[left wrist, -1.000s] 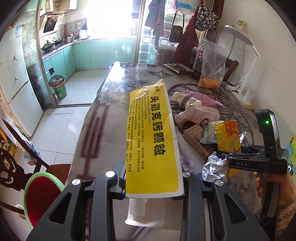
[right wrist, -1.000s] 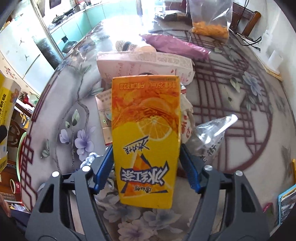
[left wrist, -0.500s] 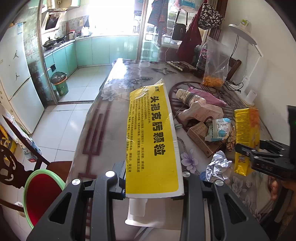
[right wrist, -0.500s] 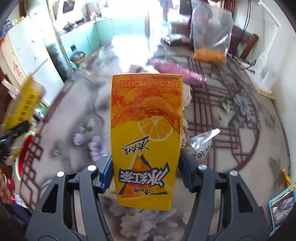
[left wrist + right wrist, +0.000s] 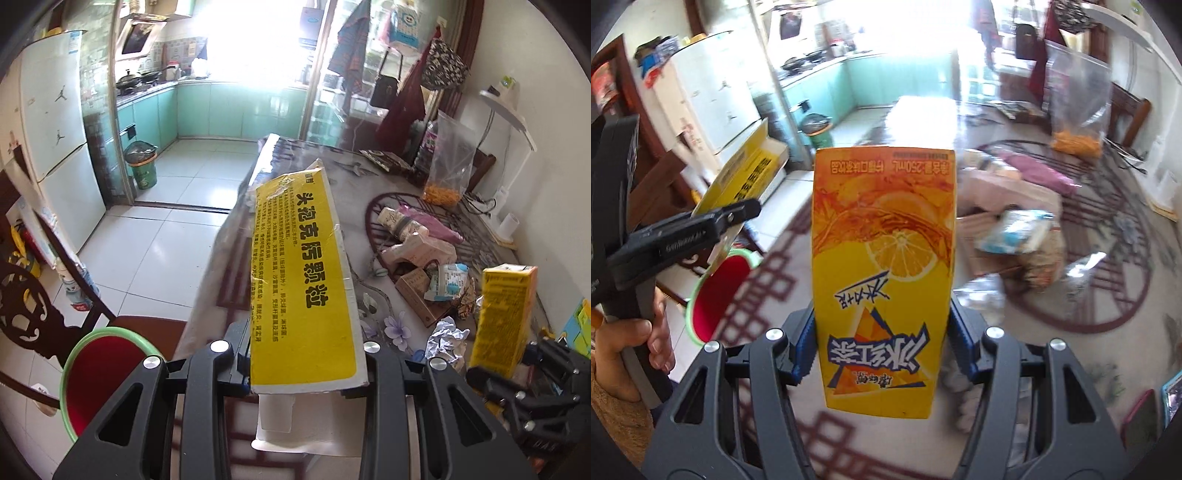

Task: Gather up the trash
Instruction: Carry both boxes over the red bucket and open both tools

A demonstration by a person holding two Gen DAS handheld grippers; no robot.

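My left gripper [image 5: 303,369] is shut on a long yellow medicine box [image 5: 303,273] and holds it above the table's left edge. My right gripper [image 5: 882,354] is shut on an orange iced-tea carton [image 5: 882,269], lifted off the table; the carton also shows at the right of the left wrist view [image 5: 502,317]. The yellow box also shows in the right wrist view [image 5: 746,173]. A pile of trash [image 5: 428,266] lies on the table: a crumpled paper ball [image 5: 445,338], a paper cup [image 5: 399,221], small boxes and wrappers.
A red basin with a green rim [image 5: 99,373] sits on a chair left of the table [image 5: 229,258]. A green bin [image 5: 142,166] stands by the kitchen doorway. A plastic bag of orange snacks [image 5: 447,166], a lamp [image 5: 513,122] and a cup stand at the table's far right.
My right gripper has lifted the orange carton off the pile and swung it left toward the basin side. My left gripper has risen slightly with the yellow box.
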